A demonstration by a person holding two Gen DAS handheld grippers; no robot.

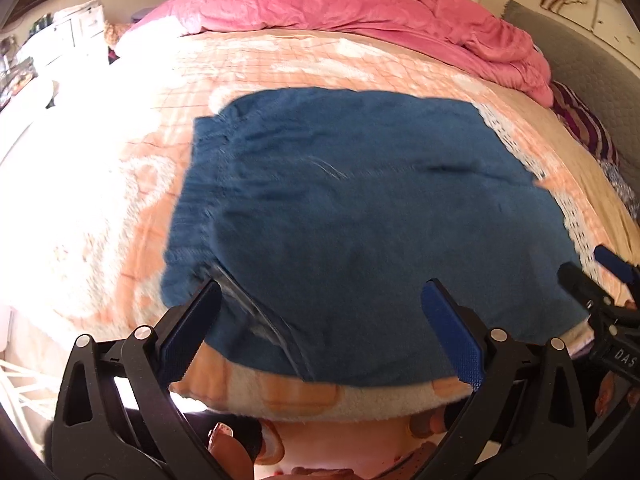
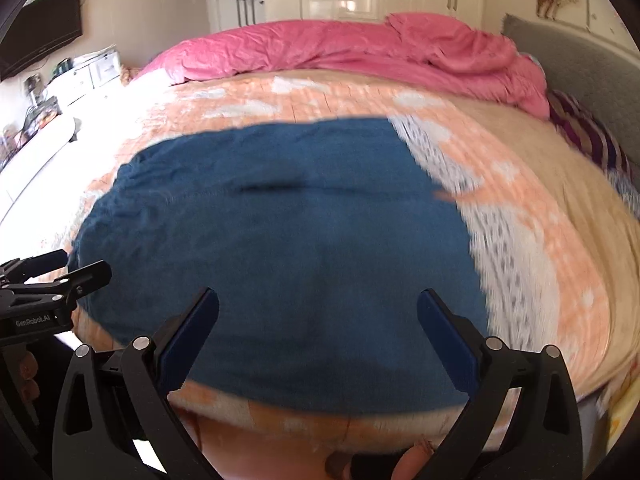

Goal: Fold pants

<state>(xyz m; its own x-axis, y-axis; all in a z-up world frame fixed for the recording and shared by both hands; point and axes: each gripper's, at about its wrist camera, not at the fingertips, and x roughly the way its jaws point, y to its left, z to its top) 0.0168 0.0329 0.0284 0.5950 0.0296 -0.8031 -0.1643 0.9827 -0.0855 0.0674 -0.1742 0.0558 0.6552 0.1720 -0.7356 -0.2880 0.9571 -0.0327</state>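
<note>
Blue pants [image 1: 352, 216] lie flat on the bed [image 1: 132, 184], on the peach blanket, near edge at 6 o'clock in both views. They look already doubled leg on leg, waistband at 9 o'clock in the left view, hems toward 3. Pink duvet [image 1: 360, 12] bunched at 12, well apart.

My left gripper [image 1: 322, 308] is spread wide, nothing in it, hovering over the near edge by the waistband end. My right gripper [image 2: 318, 312] is equally wide and empty, over the near edge further toward the hems. Each one shows at the other view's side.

I judge the next step is a crosswise fold. To do it well: I'd pinch both layers at the hem corners, lift low, carry hems to the waistband, line up edges, then smooth. Risk: catching only the top layer, or dragging blanket along.
</note>
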